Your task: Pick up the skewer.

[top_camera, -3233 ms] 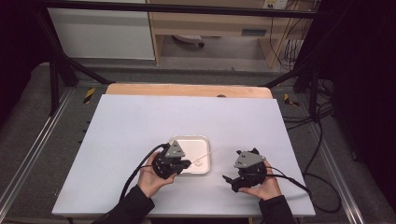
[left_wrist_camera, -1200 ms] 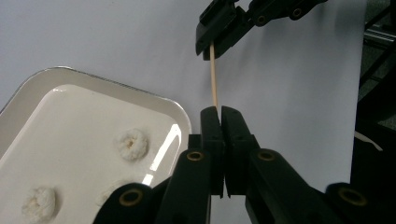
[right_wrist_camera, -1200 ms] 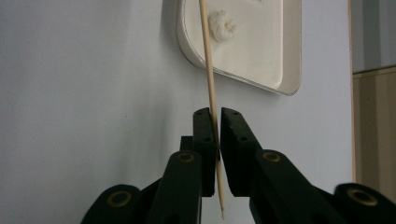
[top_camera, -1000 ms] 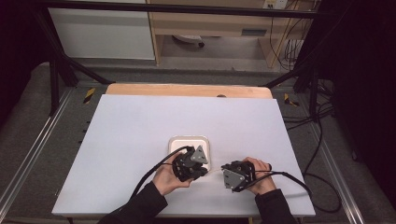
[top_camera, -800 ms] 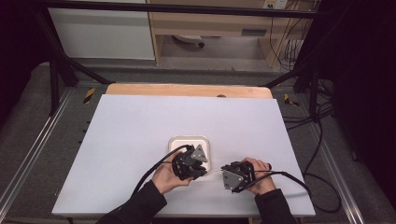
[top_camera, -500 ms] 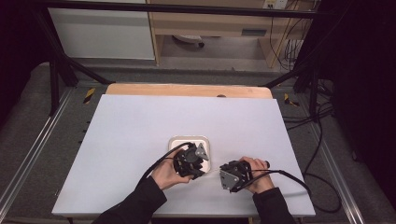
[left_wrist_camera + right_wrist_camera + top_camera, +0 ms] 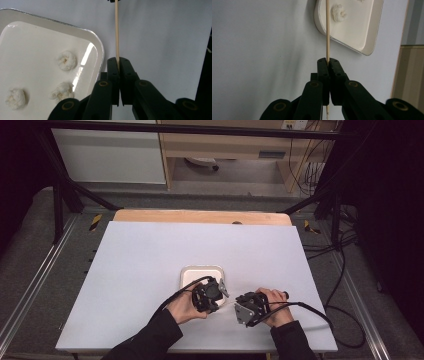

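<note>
On the white table (image 7: 150, 270), the shallow white square tray with rounded corners (image 7: 192, 272) sits just ahead of the left hand; the left gripper view shows three small white puffed pieces (image 7: 66, 60) lying in it, apart from one another. The left gripper (image 7: 118, 61) has just been closing its fingers, and they now stand pinched on the thin pale wooden skewer (image 7: 116, 32), which runs straight out over bare table just beside the tray's edge. Further right, the right gripper (image 7: 328, 61) is likewise clamped on the same skewer (image 7: 327, 27), the stick passing across the tray's corner near one puffed piece. Risk, as judged: two grips on one slender stick — any uneven pull or twist could bend or snap it, or let it slip through. The high view places both hands close together; the gripper views alone resolve the skewer and tray contents.
</note>
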The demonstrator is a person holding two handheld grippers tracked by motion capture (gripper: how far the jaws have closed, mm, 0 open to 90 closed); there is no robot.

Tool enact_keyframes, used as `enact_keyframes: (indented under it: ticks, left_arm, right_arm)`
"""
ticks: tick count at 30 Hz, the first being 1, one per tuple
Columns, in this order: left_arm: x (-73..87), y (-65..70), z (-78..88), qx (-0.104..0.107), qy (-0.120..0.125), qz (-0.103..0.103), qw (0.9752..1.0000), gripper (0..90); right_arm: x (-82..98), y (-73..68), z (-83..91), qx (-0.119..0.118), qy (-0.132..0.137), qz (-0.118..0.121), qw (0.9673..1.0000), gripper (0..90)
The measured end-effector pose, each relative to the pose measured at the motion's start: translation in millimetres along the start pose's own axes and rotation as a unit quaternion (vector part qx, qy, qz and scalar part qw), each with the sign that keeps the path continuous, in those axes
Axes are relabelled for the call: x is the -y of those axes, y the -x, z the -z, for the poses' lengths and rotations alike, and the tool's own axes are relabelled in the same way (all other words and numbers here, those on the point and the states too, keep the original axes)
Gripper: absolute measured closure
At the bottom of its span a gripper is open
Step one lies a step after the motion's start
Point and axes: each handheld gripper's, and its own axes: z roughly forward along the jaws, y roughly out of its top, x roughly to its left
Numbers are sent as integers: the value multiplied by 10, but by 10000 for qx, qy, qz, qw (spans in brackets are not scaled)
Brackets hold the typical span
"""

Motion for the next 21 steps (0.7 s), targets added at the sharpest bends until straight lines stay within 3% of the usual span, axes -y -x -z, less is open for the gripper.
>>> enact_keyframes:
  ticks: [8,13,16,17,19,20,21]
  left_arm:
    - [-12,48,-10,-130,-131,-38,9998,886]
    - [24,39,13,-236,-143,-17,9996,887]
    - [61,29,26,-200,-83,42,9998,886]
    - [104,11,54,-309,-94,55,9995,887]
    - [155,-10,79,-346,-101,73,9993,886]
    - [155,-10,79,-346,-101,73,9993,886]
    - [182,-22,90,-368,-96,101,9992,886]
  right_arm:
    - [-6,-11,1,1,82,-31,10000,885]
    - [15,12,11,1,188,-282,9994,820]
    - [70,33,44,54,270,-776,9966,722]
    - [95,39,55,107,277,-959,9949,664]
    - [151,60,78,203,290,-1458,9887,547]
    - [151,60,78,203,290,-1458,9887,547]
    - [213,74,99,285,346,-1950,9798,478]
